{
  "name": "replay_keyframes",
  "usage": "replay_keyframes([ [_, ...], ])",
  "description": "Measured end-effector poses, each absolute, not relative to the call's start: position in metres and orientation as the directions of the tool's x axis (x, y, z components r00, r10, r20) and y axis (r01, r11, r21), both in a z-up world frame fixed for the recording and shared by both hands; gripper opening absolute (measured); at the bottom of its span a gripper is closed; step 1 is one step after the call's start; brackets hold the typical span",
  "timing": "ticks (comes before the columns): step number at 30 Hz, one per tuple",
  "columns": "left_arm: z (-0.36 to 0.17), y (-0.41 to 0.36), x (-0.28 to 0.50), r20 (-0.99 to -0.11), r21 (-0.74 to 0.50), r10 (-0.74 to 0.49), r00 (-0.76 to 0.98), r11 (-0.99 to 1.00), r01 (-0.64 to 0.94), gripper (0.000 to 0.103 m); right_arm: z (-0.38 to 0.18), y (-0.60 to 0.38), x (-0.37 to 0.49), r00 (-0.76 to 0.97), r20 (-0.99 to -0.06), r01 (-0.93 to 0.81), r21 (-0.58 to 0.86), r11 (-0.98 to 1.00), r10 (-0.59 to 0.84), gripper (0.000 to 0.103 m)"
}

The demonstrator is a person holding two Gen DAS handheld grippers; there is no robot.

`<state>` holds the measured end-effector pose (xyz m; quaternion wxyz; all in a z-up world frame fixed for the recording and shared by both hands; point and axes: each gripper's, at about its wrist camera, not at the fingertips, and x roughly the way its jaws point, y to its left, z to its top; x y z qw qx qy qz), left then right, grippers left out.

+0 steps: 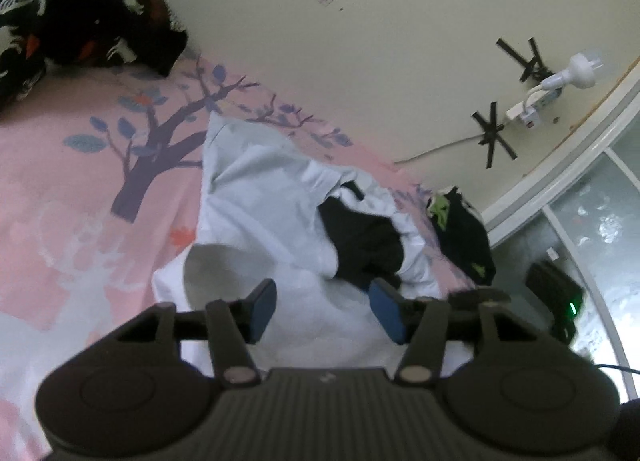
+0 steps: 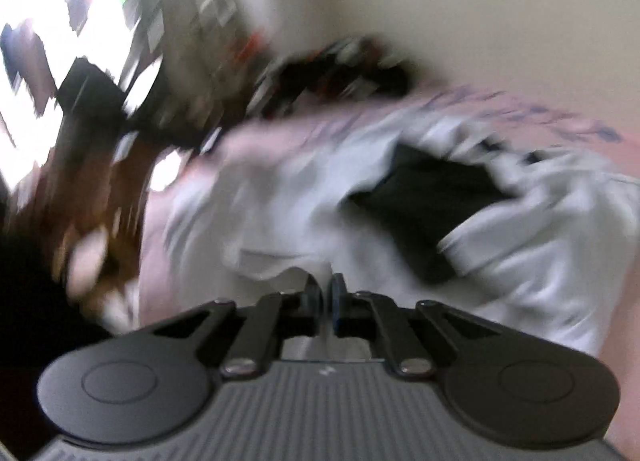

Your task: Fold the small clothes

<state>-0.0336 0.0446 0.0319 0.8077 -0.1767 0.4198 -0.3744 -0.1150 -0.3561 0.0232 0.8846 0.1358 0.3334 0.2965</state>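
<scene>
A white garment (image 1: 256,213) lies crumpled on the pink bedsheet (image 1: 60,201), with a black garment (image 1: 360,241) tucked in its folds. My left gripper (image 1: 323,289) hovers over the white cloth's near part. It is open, and its blue pads (image 1: 264,309) hold nothing between them. The right wrist view is heavily blurred. There the white garment (image 2: 280,201) and the black garment (image 2: 432,189) fill the middle. My right gripper (image 2: 325,281) is shut, and a raised fold of the white cloth meets its tips and looks pinched.
A black patterned blanket (image 1: 72,17) is heaped at the far left of the bed. Another dark garment with green marks (image 1: 464,233) lies by the bed's right edge. A power strip (image 1: 536,101) is taped to the wall, next to a window frame (image 1: 560,165). A black device with a green light (image 1: 560,297) sits below.
</scene>
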Motion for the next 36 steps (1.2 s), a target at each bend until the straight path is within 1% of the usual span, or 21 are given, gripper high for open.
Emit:
replay_keyframes([
  [2,0.034,0.038,-0.033,-0.529,-0.61,-0.771,0.355,0.636,0.473,0.054,0.016,-0.36,-0.102,0.656,-0.552,-0.32,0.413,0.852,0.514,0.003],
  [4,0.033,0.029,-0.034,-0.526,-0.607,-0.784,0.33,0.618,0.5,0.055,0.011,-0.357,-0.101,0.639,-0.586,-0.314,0.393,0.864,0.498,0.028],
  [5,0.032,0.022,-0.035,-0.533,-0.597,-0.787,0.311,0.61,0.521,0.055,0.012,-0.357,-0.106,0.64,-0.574,-0.327,0.398,0.857,0.511,0.032],
  [6,0.03,0.016,-0.037,-0.539,-0.589,-0.789,0.294,0.603,0.538,0.055,0.017,-0.359,-0.113,0.647,-0.553,-0.344,0.402,0.848,0.525,0.045],
  [7,0.027,0.01,-0.038,-0.549,-0.581,-0.79,0.272,0.595,0.555,0.055,0.022,-0.359,-0.122,0.661,-0.52,-0.364,0.409,0.837,0.541,0.052],
  [11,0.009,-0.014,-0.042,-0.618,-0.53,-0.767,0.172,0.568,0.63,0.044,0.033,-0.364,-0.142,0.631,-0.453,-0.431,0.469,0.771,0.629,0.051],
  [12,0.003,-0.016,-0.041,-0.642,-0.515,-0.75,0.158,0.575,0.636,0.034,0.033,-0.364,-0.144,0.606,-0.442,-0.446,0.5,0.742,0.662,0.045],
  [13,-0.003,-0.017,-0.038,-0.669,-0.497,-0.726,0.159,0.596,0.631,0.03,0.028,-0.365,-0.145,0.578,-0.434,-0.448,0.539,0.713,0.691,0.036],
  [14,-0.009,-0.015,-0.033,-0.701,-0.473,-0.691,0.174,0.634,0.612,0.025,0.024,-0.364,-0.142,0.566,-0.441,-0.432,0.56,0.707,0.696,0.033],
  [15,-0.016,-0.011,-0.024,-0.733,-0.442,-0.648,0.205,0.683,0.581,0.021,0.014,-0.365,-0.137,0.564,-0.469,-0.395,0.569,0.721,0.68,0.026],
  [16,-0.022,-0.003,-0.014,-0.747,-0.426,-0.62,0.239,0.723,0.544,0.009,0.002,-0.367,-0.131,0.564,-0.52,-0.338,0.564,0.754,0.642,0.025],
  [18,-0.028,0.015,0.006,-0.735,-0.521,-0.648,0.201,0.728,0.446,0.006,-0.009,-0.383,-0.125,0.563,-0.535,-0.259,0.61,0.749,0.631,0.015],
  [20,-0.016,0.025,0.01,-0.751,-0.467,-0.599,0.278,0.78,0.418,0.004,0.006,-0.405,-0.125,0.581,-0.471,-0.259,0.667,0.699,0.664,0.024],
  [22,0.005,0.034,0.013,-0.719,-0.454,-0.611,0.331,0.774,0.442,0.012,0.035,-0.428,-0.129,0.67,-0.399,-0.291,0.634,0.717,0.626,0.052],
  [23,0.019,0.037,0.02,-0.688,-0.474,-0.634,0.352,0.761,0.444,0.026,0.046,-0.439,-0.127,0.707,-0.384,-0.284,0.614,0.736,0.593,0.056],
  [24,0.03,0.036,0.025,-0.665,-0.473,-0.64,0.384,0.76,0.447,0.045,0.056,-0.45,-0.12,0.737,-0.38,-0.269,0.594,0.759,0.558,0.059],
  [26,0.049,0.022,0.043,-0.64,-0.415,-0.612,0.465,0.784,0.461,0.061,0.065,-0.472,-0.094,0.778,-0.408,-0.21,0.549,0.809,0.479,0.059],
  [31,0.051,-0.049,0.125,-0.651,-0.319,-0.58,0.489,0.794,0.517,0.066,0.036,-0.514,-0.009,0.767,-0.56,0.004,0.493,0.87,0.314,0.063],
  [33,0.033,-0.079,0.162,-0.688,-0.328,-0.57,0.45,0.797,0.507,0.068,0.015,-0.519,0.015,0.725,-0.605,0.034,0.508,0.861,0.329,0.065],
  [35,0.011,-0.105,0.188,-0.724,-0.317,-0.544,0.424,0.809,0.496,0.079,-0.003,-0.518,0.032,0.688,-0.634,0.044,0.522,0.852,0.352,0.067],
  [36,-0.001,-0.116,0.199,-0.745,-0.31,-0.525,0.411,0.819,0.484,0.08,-0.011,-0.515,0.037,0.674,-0.644,0.049,0.529,0.847,0.363,0.067],
])
